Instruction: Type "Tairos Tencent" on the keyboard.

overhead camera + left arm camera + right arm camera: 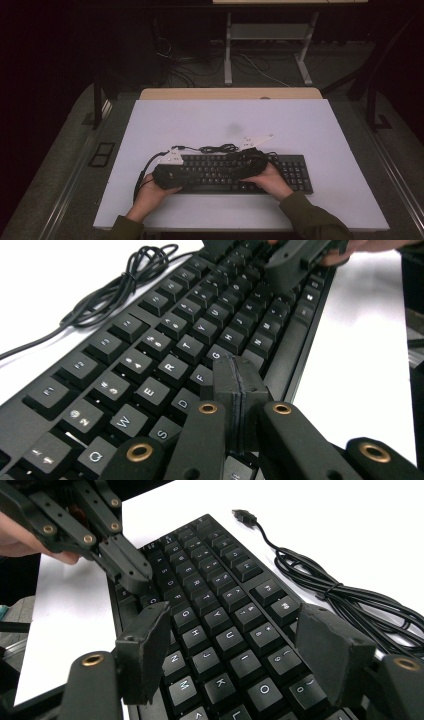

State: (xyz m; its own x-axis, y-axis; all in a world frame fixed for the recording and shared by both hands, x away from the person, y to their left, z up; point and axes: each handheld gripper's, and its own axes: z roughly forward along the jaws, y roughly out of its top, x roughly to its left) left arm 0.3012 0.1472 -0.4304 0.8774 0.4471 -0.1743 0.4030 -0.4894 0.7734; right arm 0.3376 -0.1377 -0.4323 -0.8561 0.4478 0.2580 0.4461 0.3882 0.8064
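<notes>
A black keyboard (296, 173) lies across the white tabletop (225, 120) near its front edge, with its black cable (218, 148) coiled just behind it. My left gripper (238, 371) is shut with nothing between its pads, and its tip is low over the left-hand letter keys (170, 366). From the right gripper view the left gripper (133, 578) shows at the upper left, pointing down at the keyboard (220, 600). My right gripper (235, 635) stands open above the middle keys, nothing between its pads. The cable (345, 597) ends in a loose USB plug (244, 516).
A wooden strip (230, 93) runs along the table's far edge. Behind it, white desk legs (228, 50) and loose wires lie on the dark floor. The person's hands and green sleeves (310, 220) come in at the front edge.
</notes>
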